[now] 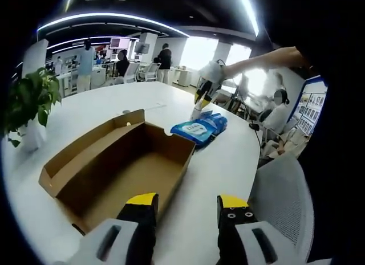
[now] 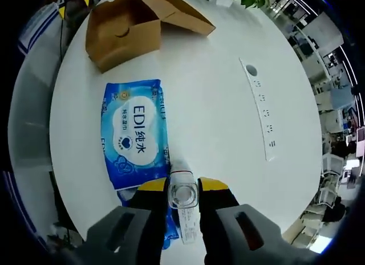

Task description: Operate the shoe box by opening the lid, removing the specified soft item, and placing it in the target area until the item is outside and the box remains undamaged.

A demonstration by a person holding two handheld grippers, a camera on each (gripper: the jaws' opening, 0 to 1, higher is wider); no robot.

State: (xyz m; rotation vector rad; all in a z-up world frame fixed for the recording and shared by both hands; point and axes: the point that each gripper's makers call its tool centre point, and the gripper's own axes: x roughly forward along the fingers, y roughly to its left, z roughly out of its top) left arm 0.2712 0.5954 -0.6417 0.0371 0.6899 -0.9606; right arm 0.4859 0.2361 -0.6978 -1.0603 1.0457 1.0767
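Wipes pack [image 2: 136, 137] beside open box [image 2: 122, 31]

Blue wipes pack [image 2: 136, 139]: its near end slips under the right gripper [image 2: 183, 191], hidden there. Shoe box [image 2: 128, 25] top flap is cut off by the right gripper view's edge. Small print on the pack is too tiny to read.

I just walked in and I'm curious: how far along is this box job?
Mostly done. The cardboard box lies open and looks empty and undamaged; the blue wipes pack lies outside it on the white table. The right gripper grips a small clear object beside the pack; the left gripper is open. Little seems left.
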